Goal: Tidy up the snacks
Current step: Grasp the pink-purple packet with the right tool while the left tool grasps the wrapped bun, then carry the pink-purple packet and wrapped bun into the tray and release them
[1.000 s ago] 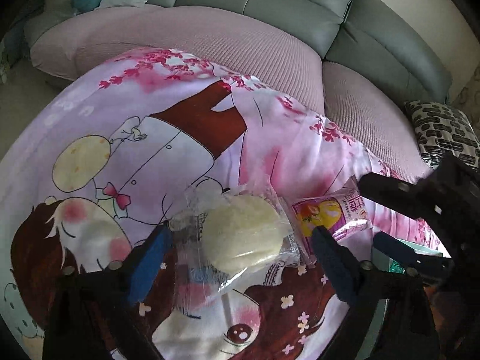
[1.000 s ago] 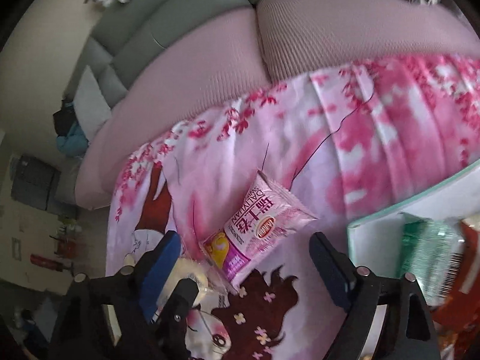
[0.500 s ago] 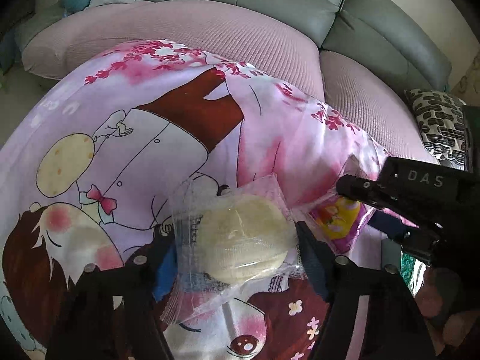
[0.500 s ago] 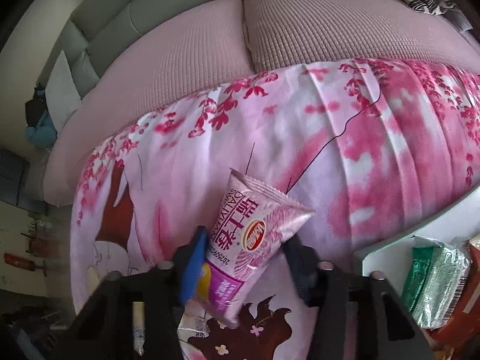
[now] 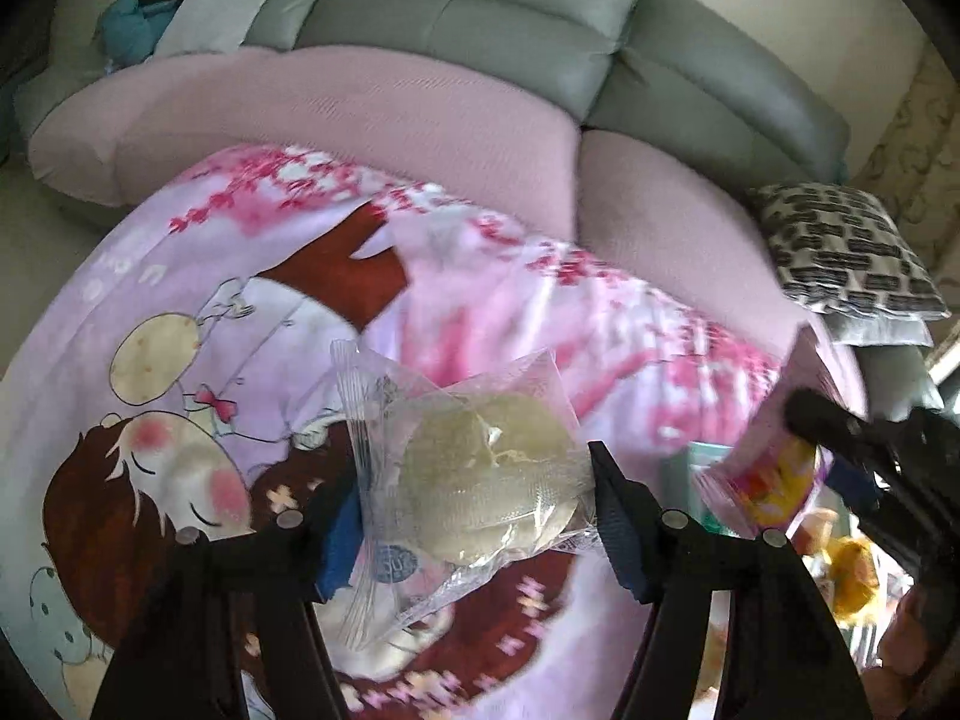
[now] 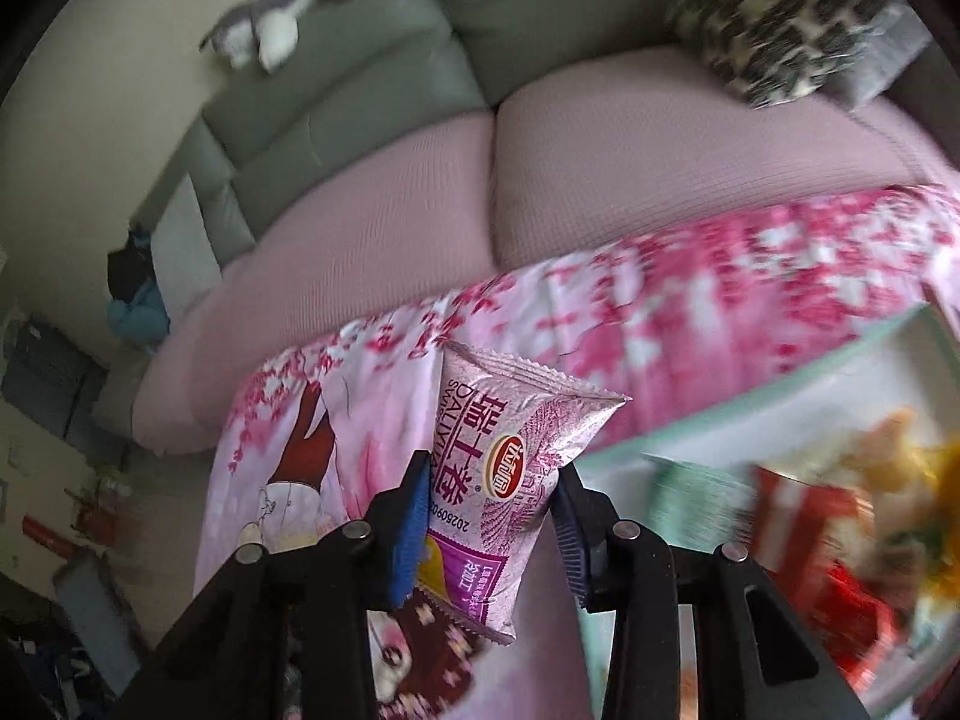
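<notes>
My left gripper [image 5: 474, 516] is shut on a clear packet with a pale round cake [image 5: 480, 474] and holds it above the pink cartoon blanket [image 5: 210, 360]. My right gripper [image 6: 492, 516] is shut on a pink snack packet [image 6: 498, 450] and holds it lifted off the blanket [image 6: 690, 306]. The same pink packet [image 5: 762, 474] and the right gripper show at the right of the left wrist view. A mint-rimmed white box [image 6: 798, 384] with several snack packets sits at the right, just beside the right gripper.
A grey sofa with pink seat covers [image 5: 372, 108] curves behind the blanket. A black-and-white patterned cushion [image 5: 852, 252] lies at its right end. A plush toy [image 6: 282, 6] sits on the sofa back. Green and red packets [image 6: 780, 516] lie in the box.
Both grippers closed on their packets and lifted them off the blanket. The right gripper has moved right, towards the box, with the pink packet.
</notes>
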